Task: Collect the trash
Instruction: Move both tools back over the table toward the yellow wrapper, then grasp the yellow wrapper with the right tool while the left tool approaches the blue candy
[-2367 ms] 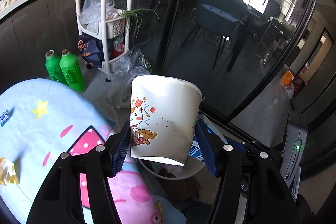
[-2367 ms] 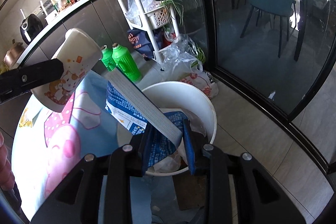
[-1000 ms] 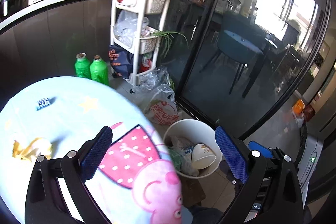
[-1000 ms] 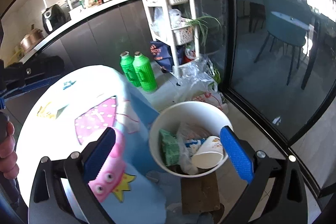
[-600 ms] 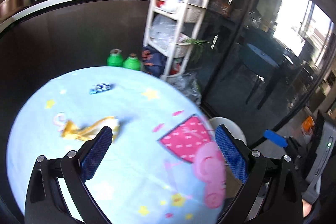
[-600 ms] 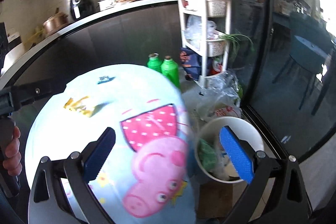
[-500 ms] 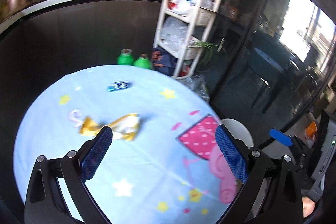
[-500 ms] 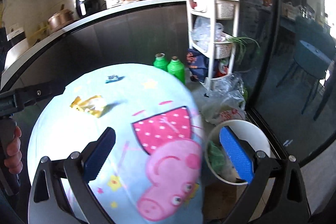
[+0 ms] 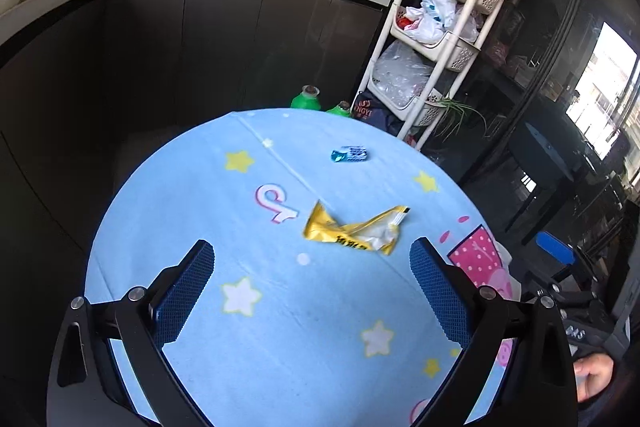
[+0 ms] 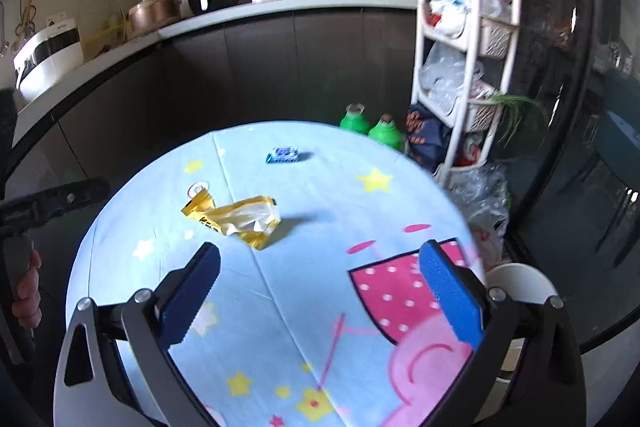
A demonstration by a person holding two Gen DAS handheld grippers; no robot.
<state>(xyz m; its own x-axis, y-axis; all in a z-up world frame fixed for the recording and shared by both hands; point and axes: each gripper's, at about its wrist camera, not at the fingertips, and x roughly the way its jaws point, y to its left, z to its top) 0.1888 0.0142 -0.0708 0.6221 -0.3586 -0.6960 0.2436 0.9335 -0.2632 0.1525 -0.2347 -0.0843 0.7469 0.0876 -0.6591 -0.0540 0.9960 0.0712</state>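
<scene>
Both grippers have swung away from the white bin (image 10: 520,283) since the paper cup dropped in, and now face the round table (image 9: 280,307). Left gripper (image 9: 312,291) and right gripper (image 10: 320,291) hang spread wide and empty. 2 scraps remain: a crumpled yellow wrapper (image 9: 354,231) at frame centre and a small blue wrapper (image 9: 350,153) above it. Best to straddle the yellow wrapper's raised fold, low to the cloth, then pinch.
</scene>
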